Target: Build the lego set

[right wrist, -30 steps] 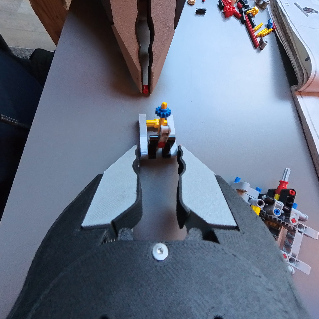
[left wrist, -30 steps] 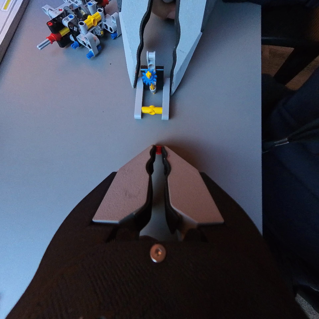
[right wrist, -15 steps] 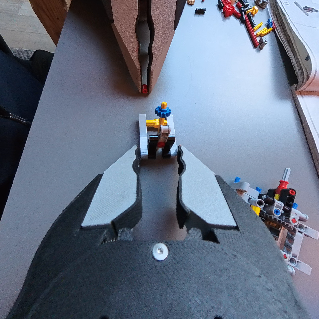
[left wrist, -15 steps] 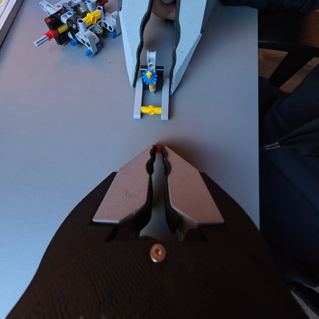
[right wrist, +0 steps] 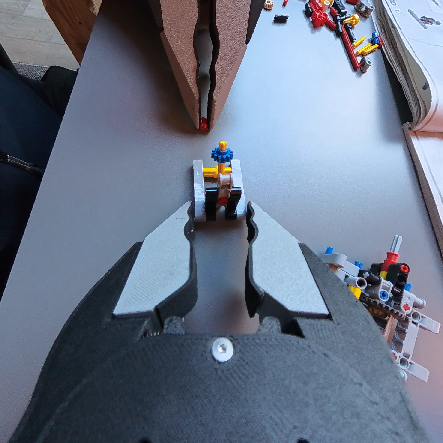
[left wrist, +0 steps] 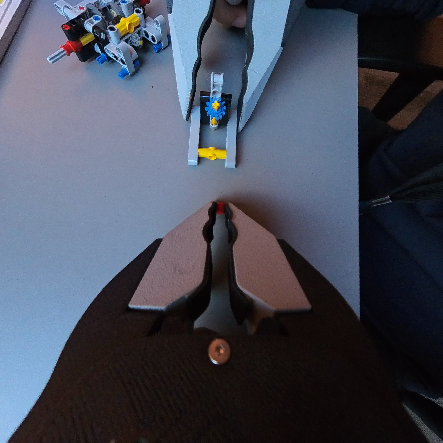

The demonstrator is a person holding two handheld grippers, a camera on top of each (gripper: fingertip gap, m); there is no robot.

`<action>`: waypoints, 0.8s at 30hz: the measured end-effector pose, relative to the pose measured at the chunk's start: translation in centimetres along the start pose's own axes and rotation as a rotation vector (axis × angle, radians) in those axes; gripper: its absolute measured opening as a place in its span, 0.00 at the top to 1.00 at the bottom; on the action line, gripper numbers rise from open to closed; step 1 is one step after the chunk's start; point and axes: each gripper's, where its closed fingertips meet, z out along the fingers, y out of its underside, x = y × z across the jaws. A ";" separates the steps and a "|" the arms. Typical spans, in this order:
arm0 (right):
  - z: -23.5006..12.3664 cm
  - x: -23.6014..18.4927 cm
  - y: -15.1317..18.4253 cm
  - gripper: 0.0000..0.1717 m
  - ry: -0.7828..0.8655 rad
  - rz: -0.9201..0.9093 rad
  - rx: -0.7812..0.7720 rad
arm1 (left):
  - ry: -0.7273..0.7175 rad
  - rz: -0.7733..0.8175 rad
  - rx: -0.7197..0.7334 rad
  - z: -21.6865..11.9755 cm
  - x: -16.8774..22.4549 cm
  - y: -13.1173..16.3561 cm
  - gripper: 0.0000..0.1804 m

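Left gripper [left wrist: 220, 207], centre of its view, is pinched nearly closed on a small red peg [left wrist: 220, 207], both tips pressing it; only the peg's end shows, the rest is hidden between the fingers. In the right wrist view that same peg [right wrist: 203, 123] pokes from the tan tips at upper centre.

Right gripper [right wrist: 218, 211], mid-frame, stands partly open around the near end of a small grey frame assembly [right wrist: 199, 189] on the grey table [right wrist: 311, 143]. Its left tip sits against the grey side beam; on the right tip, contact is hard to judge. The assembly carries a blue gear [right wrist: 222, 153] on a yellow axle, black blocks and a red stud low in the middle.

Lower right of that view: a larger grey-black brick build [right wrist: 383, 294], partly covered by the gripper body. Upper right: loose red, yellow and black parts [right wrist: 345, 28], cut off by the frame edge, beside an open instruction booklet [right wrist: 412, 60] whose print is too small to make out. No brand marks legible anywhere. Dark fabric at the left edge is unclear.
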 end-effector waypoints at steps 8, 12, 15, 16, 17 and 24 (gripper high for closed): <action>-0.1 0.0 -0.1 0.77 -0.002 -0.003 0.010 | 0.002 -0.002 0.000 0.0 0.0 0.0 0.98; -0.1 -0.2 -0.2 0.77 -0.006 -0.010 0.013 | 0.000 0.000 0.000 0.0 0.0 0.0 0.98; -0.2 -0.3 -0.2 0.76 -0.006 -0.022 0.018 | -0.005 0.008 -0.001 0.0 0.0 0.0 0.98; -0.3 -0.3 -0.2 0.76 -0.004 -0.025 0.020 | -0.006 0.013 -0.001 0.0 0.1 0.0 0.98; -0.5 -0.2 -0.3 0.76 0.001 -0.027 0.024 | -0.009 0.020 -0.001 0.0 0.1 0.0 0.98; -4.2 1.8 -1.9 0.77 0.109 0.025 0.177 | -0.103 0.094 0.158 -1.6 0.0 -2.0 0.98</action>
